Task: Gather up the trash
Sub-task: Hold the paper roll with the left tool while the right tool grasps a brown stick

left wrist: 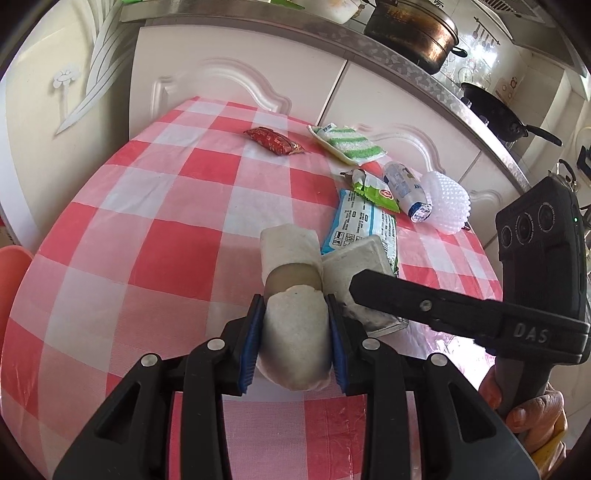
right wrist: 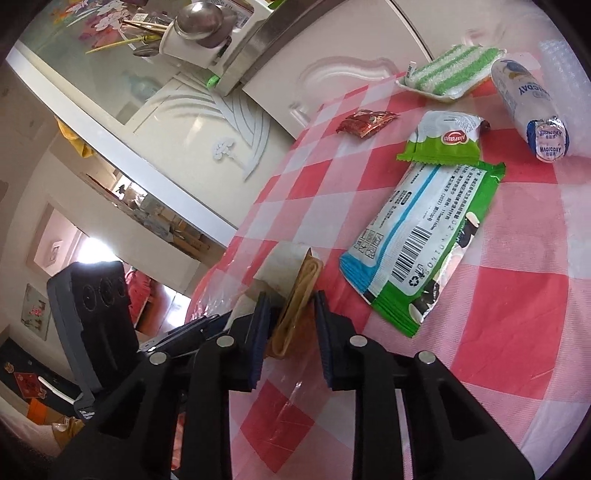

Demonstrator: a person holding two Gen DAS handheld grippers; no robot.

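My left gripper (left wrist: 295,306) is shut on a flattened white paper roll with a brown cardboard core (left wrist: 291,280), held over the red-and-white checked tablecloth (left wrist: 166,229). In the right wrist view the same roll (right wrist: 295,295) stands edge-on between my right gripper's (right wrist: 291,302) jaws, which are apart with gaps on both sides. A blue-and-green snack packet (right wrist: 417,236), a small green wrapper (right wrist: 443,138), a red wrapper (right wrist: 365,122) and a white bottle (right wrist: 528,110) lie on the table. They also show in the left wrist view: packet (left wrist: 358,221), green wrapper (left wrist: 376,190), red wrapper (left wrist: 275,142), bottle (left wrist: 404,188).
A green-striped sponge (left wrist: 347,144) and a white bumpy plastic piece (left wrist: 448,203) lie at the table's far right. White cabinets (left wrist: 240,77) stand behind, with pots (left wrist: 413,29) on the counter. The right gripper's body (left wrist: 480,310) crosses close beside the roll. A pink stool (left wrist: 9,280) stands left.
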